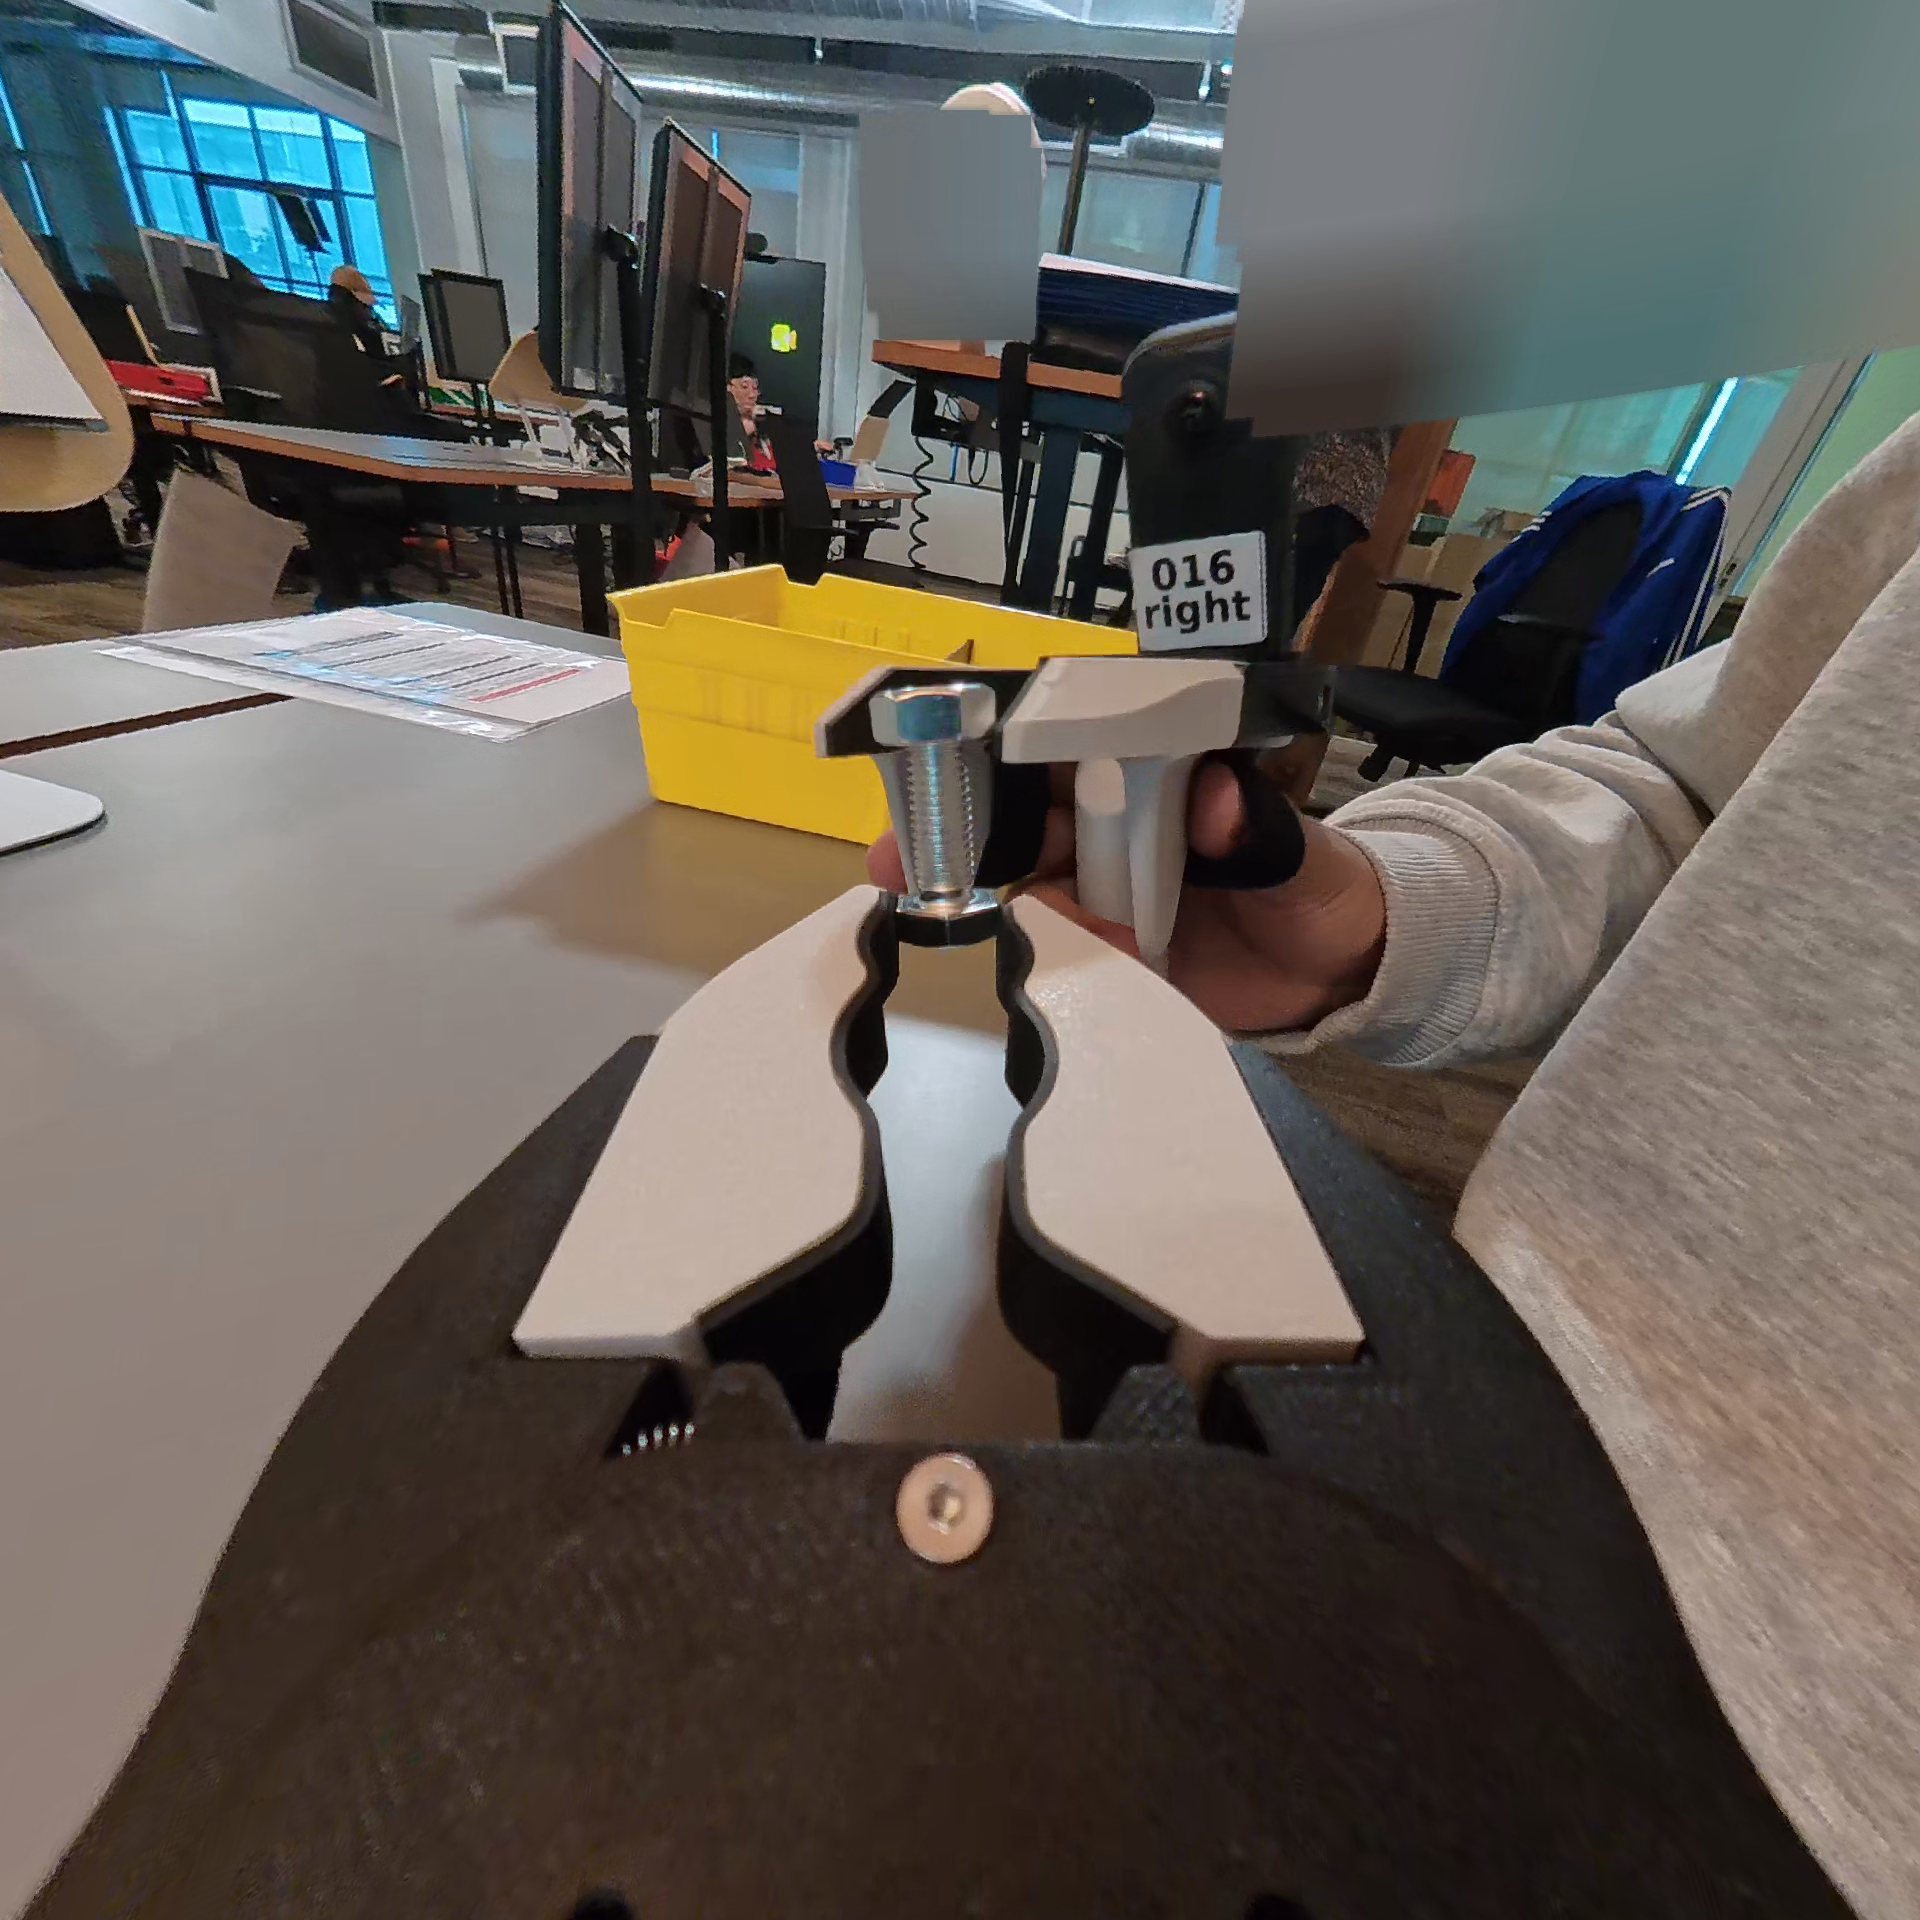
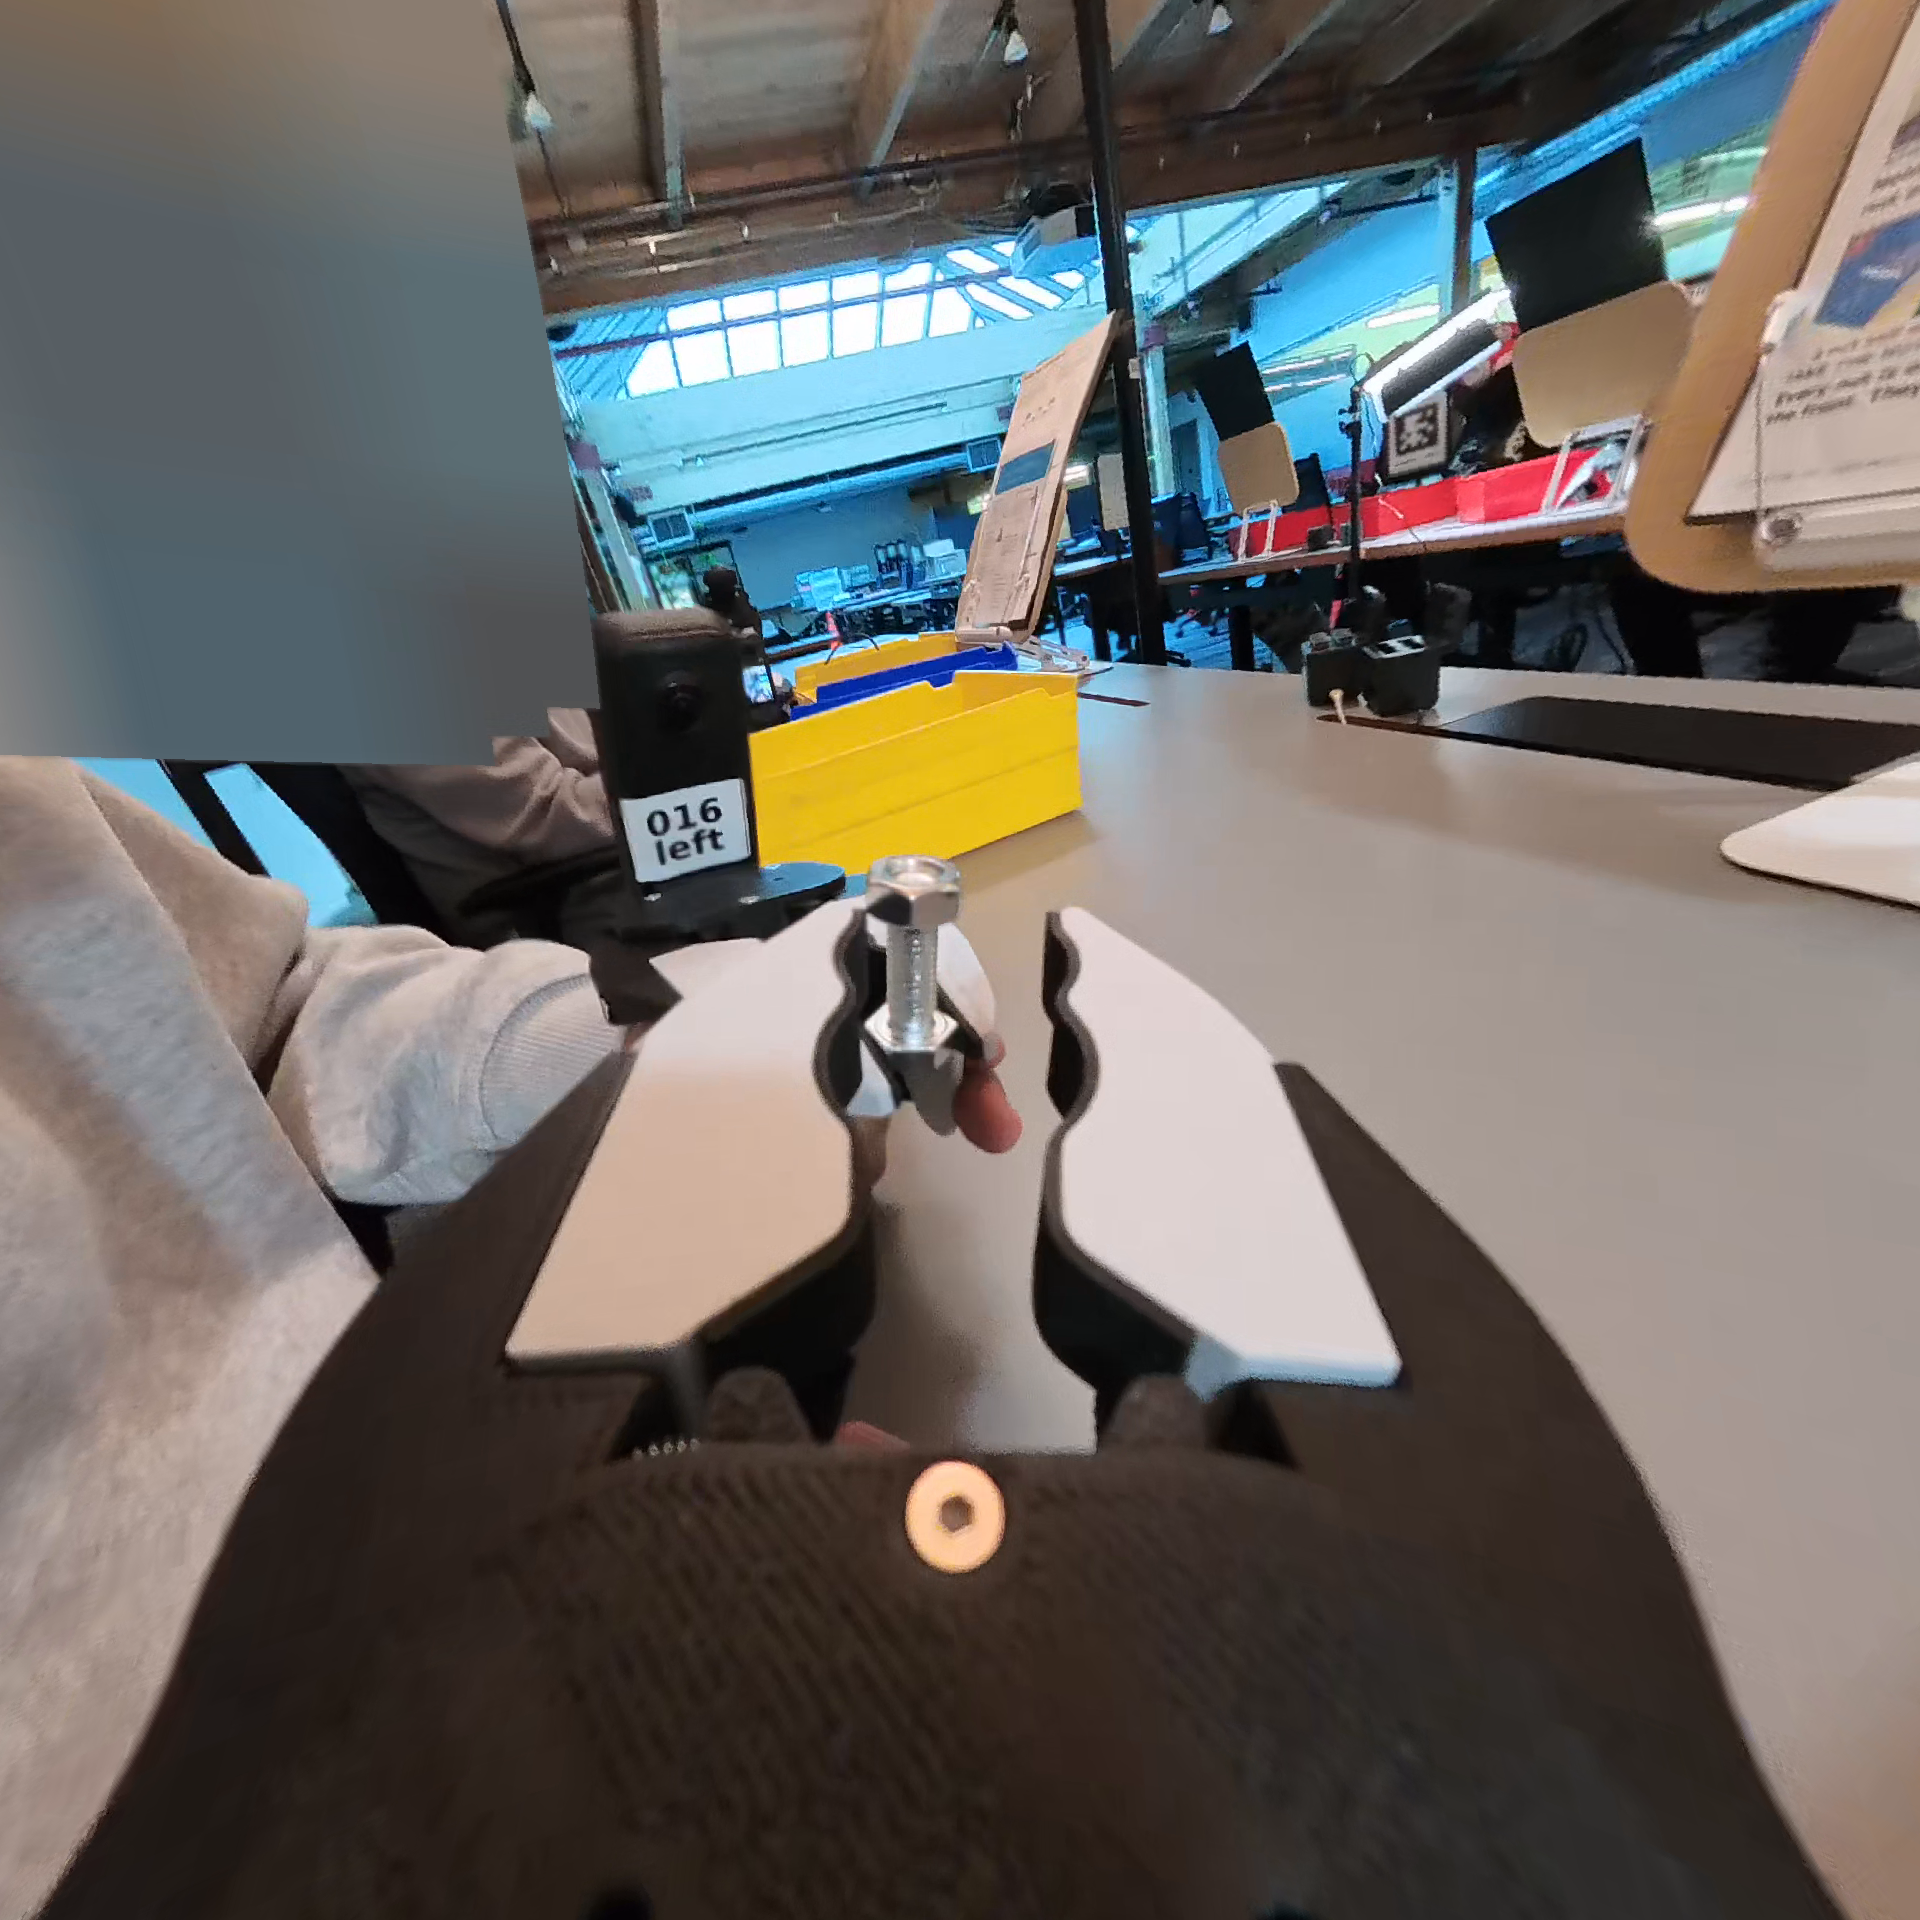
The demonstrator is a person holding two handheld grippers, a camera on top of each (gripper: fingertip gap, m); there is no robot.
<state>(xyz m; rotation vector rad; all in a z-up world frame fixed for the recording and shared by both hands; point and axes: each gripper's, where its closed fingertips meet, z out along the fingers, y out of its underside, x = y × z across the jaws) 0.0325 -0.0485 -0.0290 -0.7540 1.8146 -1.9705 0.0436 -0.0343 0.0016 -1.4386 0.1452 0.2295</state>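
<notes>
A silver threaded hex bolt (image 1: 928,800) is gripped at its nut (image 1: 940,920) by the left claw (image 1: 940,925); its head is flanked by the parted right claw (image 2: 951,997) above the grey counter (image 1: 312,883).

Open workshop with grey table (image 1: 312,883), rows of desks (image 1: 436,457), tall windows (image 1: 239,177) (bluish daylight), timber ceiling (image 2: 831,94).

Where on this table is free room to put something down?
Bare grey table lies between the laminated sheet, the yellow bin and the left gripper. Crowded: around the bolt, with the right gripper beside it.
</notes>
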